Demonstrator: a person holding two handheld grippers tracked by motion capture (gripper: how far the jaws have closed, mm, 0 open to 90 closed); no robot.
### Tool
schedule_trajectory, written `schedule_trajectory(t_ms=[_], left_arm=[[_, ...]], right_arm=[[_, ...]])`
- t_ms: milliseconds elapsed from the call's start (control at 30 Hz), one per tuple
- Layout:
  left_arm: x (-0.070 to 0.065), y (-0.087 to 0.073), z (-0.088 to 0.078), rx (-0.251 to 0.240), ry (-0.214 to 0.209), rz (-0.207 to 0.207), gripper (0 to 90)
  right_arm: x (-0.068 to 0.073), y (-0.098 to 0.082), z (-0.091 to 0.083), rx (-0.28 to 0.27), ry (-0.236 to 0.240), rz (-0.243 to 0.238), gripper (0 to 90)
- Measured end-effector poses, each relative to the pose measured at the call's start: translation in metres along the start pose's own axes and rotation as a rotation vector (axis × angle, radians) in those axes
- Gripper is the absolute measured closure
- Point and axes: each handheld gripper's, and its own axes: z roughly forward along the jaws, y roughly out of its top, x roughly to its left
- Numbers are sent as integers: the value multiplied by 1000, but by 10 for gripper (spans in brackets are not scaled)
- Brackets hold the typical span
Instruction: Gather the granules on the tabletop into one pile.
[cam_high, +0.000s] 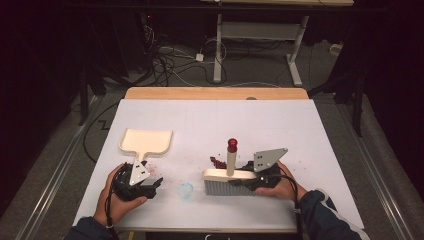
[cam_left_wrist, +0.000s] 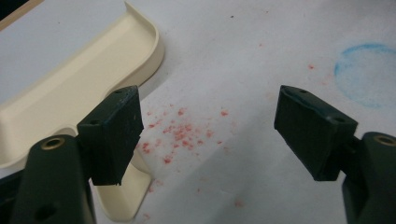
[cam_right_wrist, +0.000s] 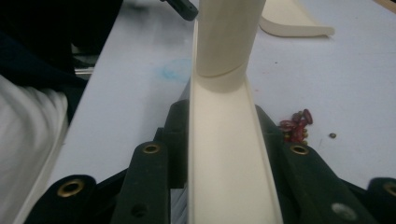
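cream dustpan (cam_high: 146, 140), cream brush (cam_high: 230, 175) w/ red cap, dark-red beans (cam_high: 218, 162)

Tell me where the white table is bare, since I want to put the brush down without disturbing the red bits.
Free: the broad far strip of the table beyond the dustpan, and its right side past the right gripper. Crowded: the near middle, where the brush, the red bits, a blue smudge and the left gripper sit close.

The left hand (cam_high: 120, 197) rests low on the table and holds the left gripper (cam_left_wrist: 208, 135) with its jaws wide apart and nothing between them. The right hand (cam_high: 280, 187) holds the right gripper (cam_right_wrist: 224, 154), jaws squeezed tight from both sides
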Motion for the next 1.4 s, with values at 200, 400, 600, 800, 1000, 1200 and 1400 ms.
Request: schedule_trajectory(t_ms=[200,400,600,800,1000,1200,1400], left_arm=[[-1,0,2,9,-8,7,226],[0,0,2,10,-12,8,226],[2,0,1,6,-10,3,225],[3,0,1,6,-8,-2,226],[2,-1,3,15,-12,2,225],[1,-1,4,20,-19,7,226],[0,-1,4,29,-23,17,225]], right_arm=[[-15,7,10,2,0,-4,670],[-25,14,11,-24,-52,2,675],[-33,23,4,-64,-85,3,675],[-48,30,-2,-110,-232,17,675],[-63,20,16,-65,-337,23,676],[-70,12,33,-46,-323,33,676],[-64,9,30,-45,-247,19,674]])
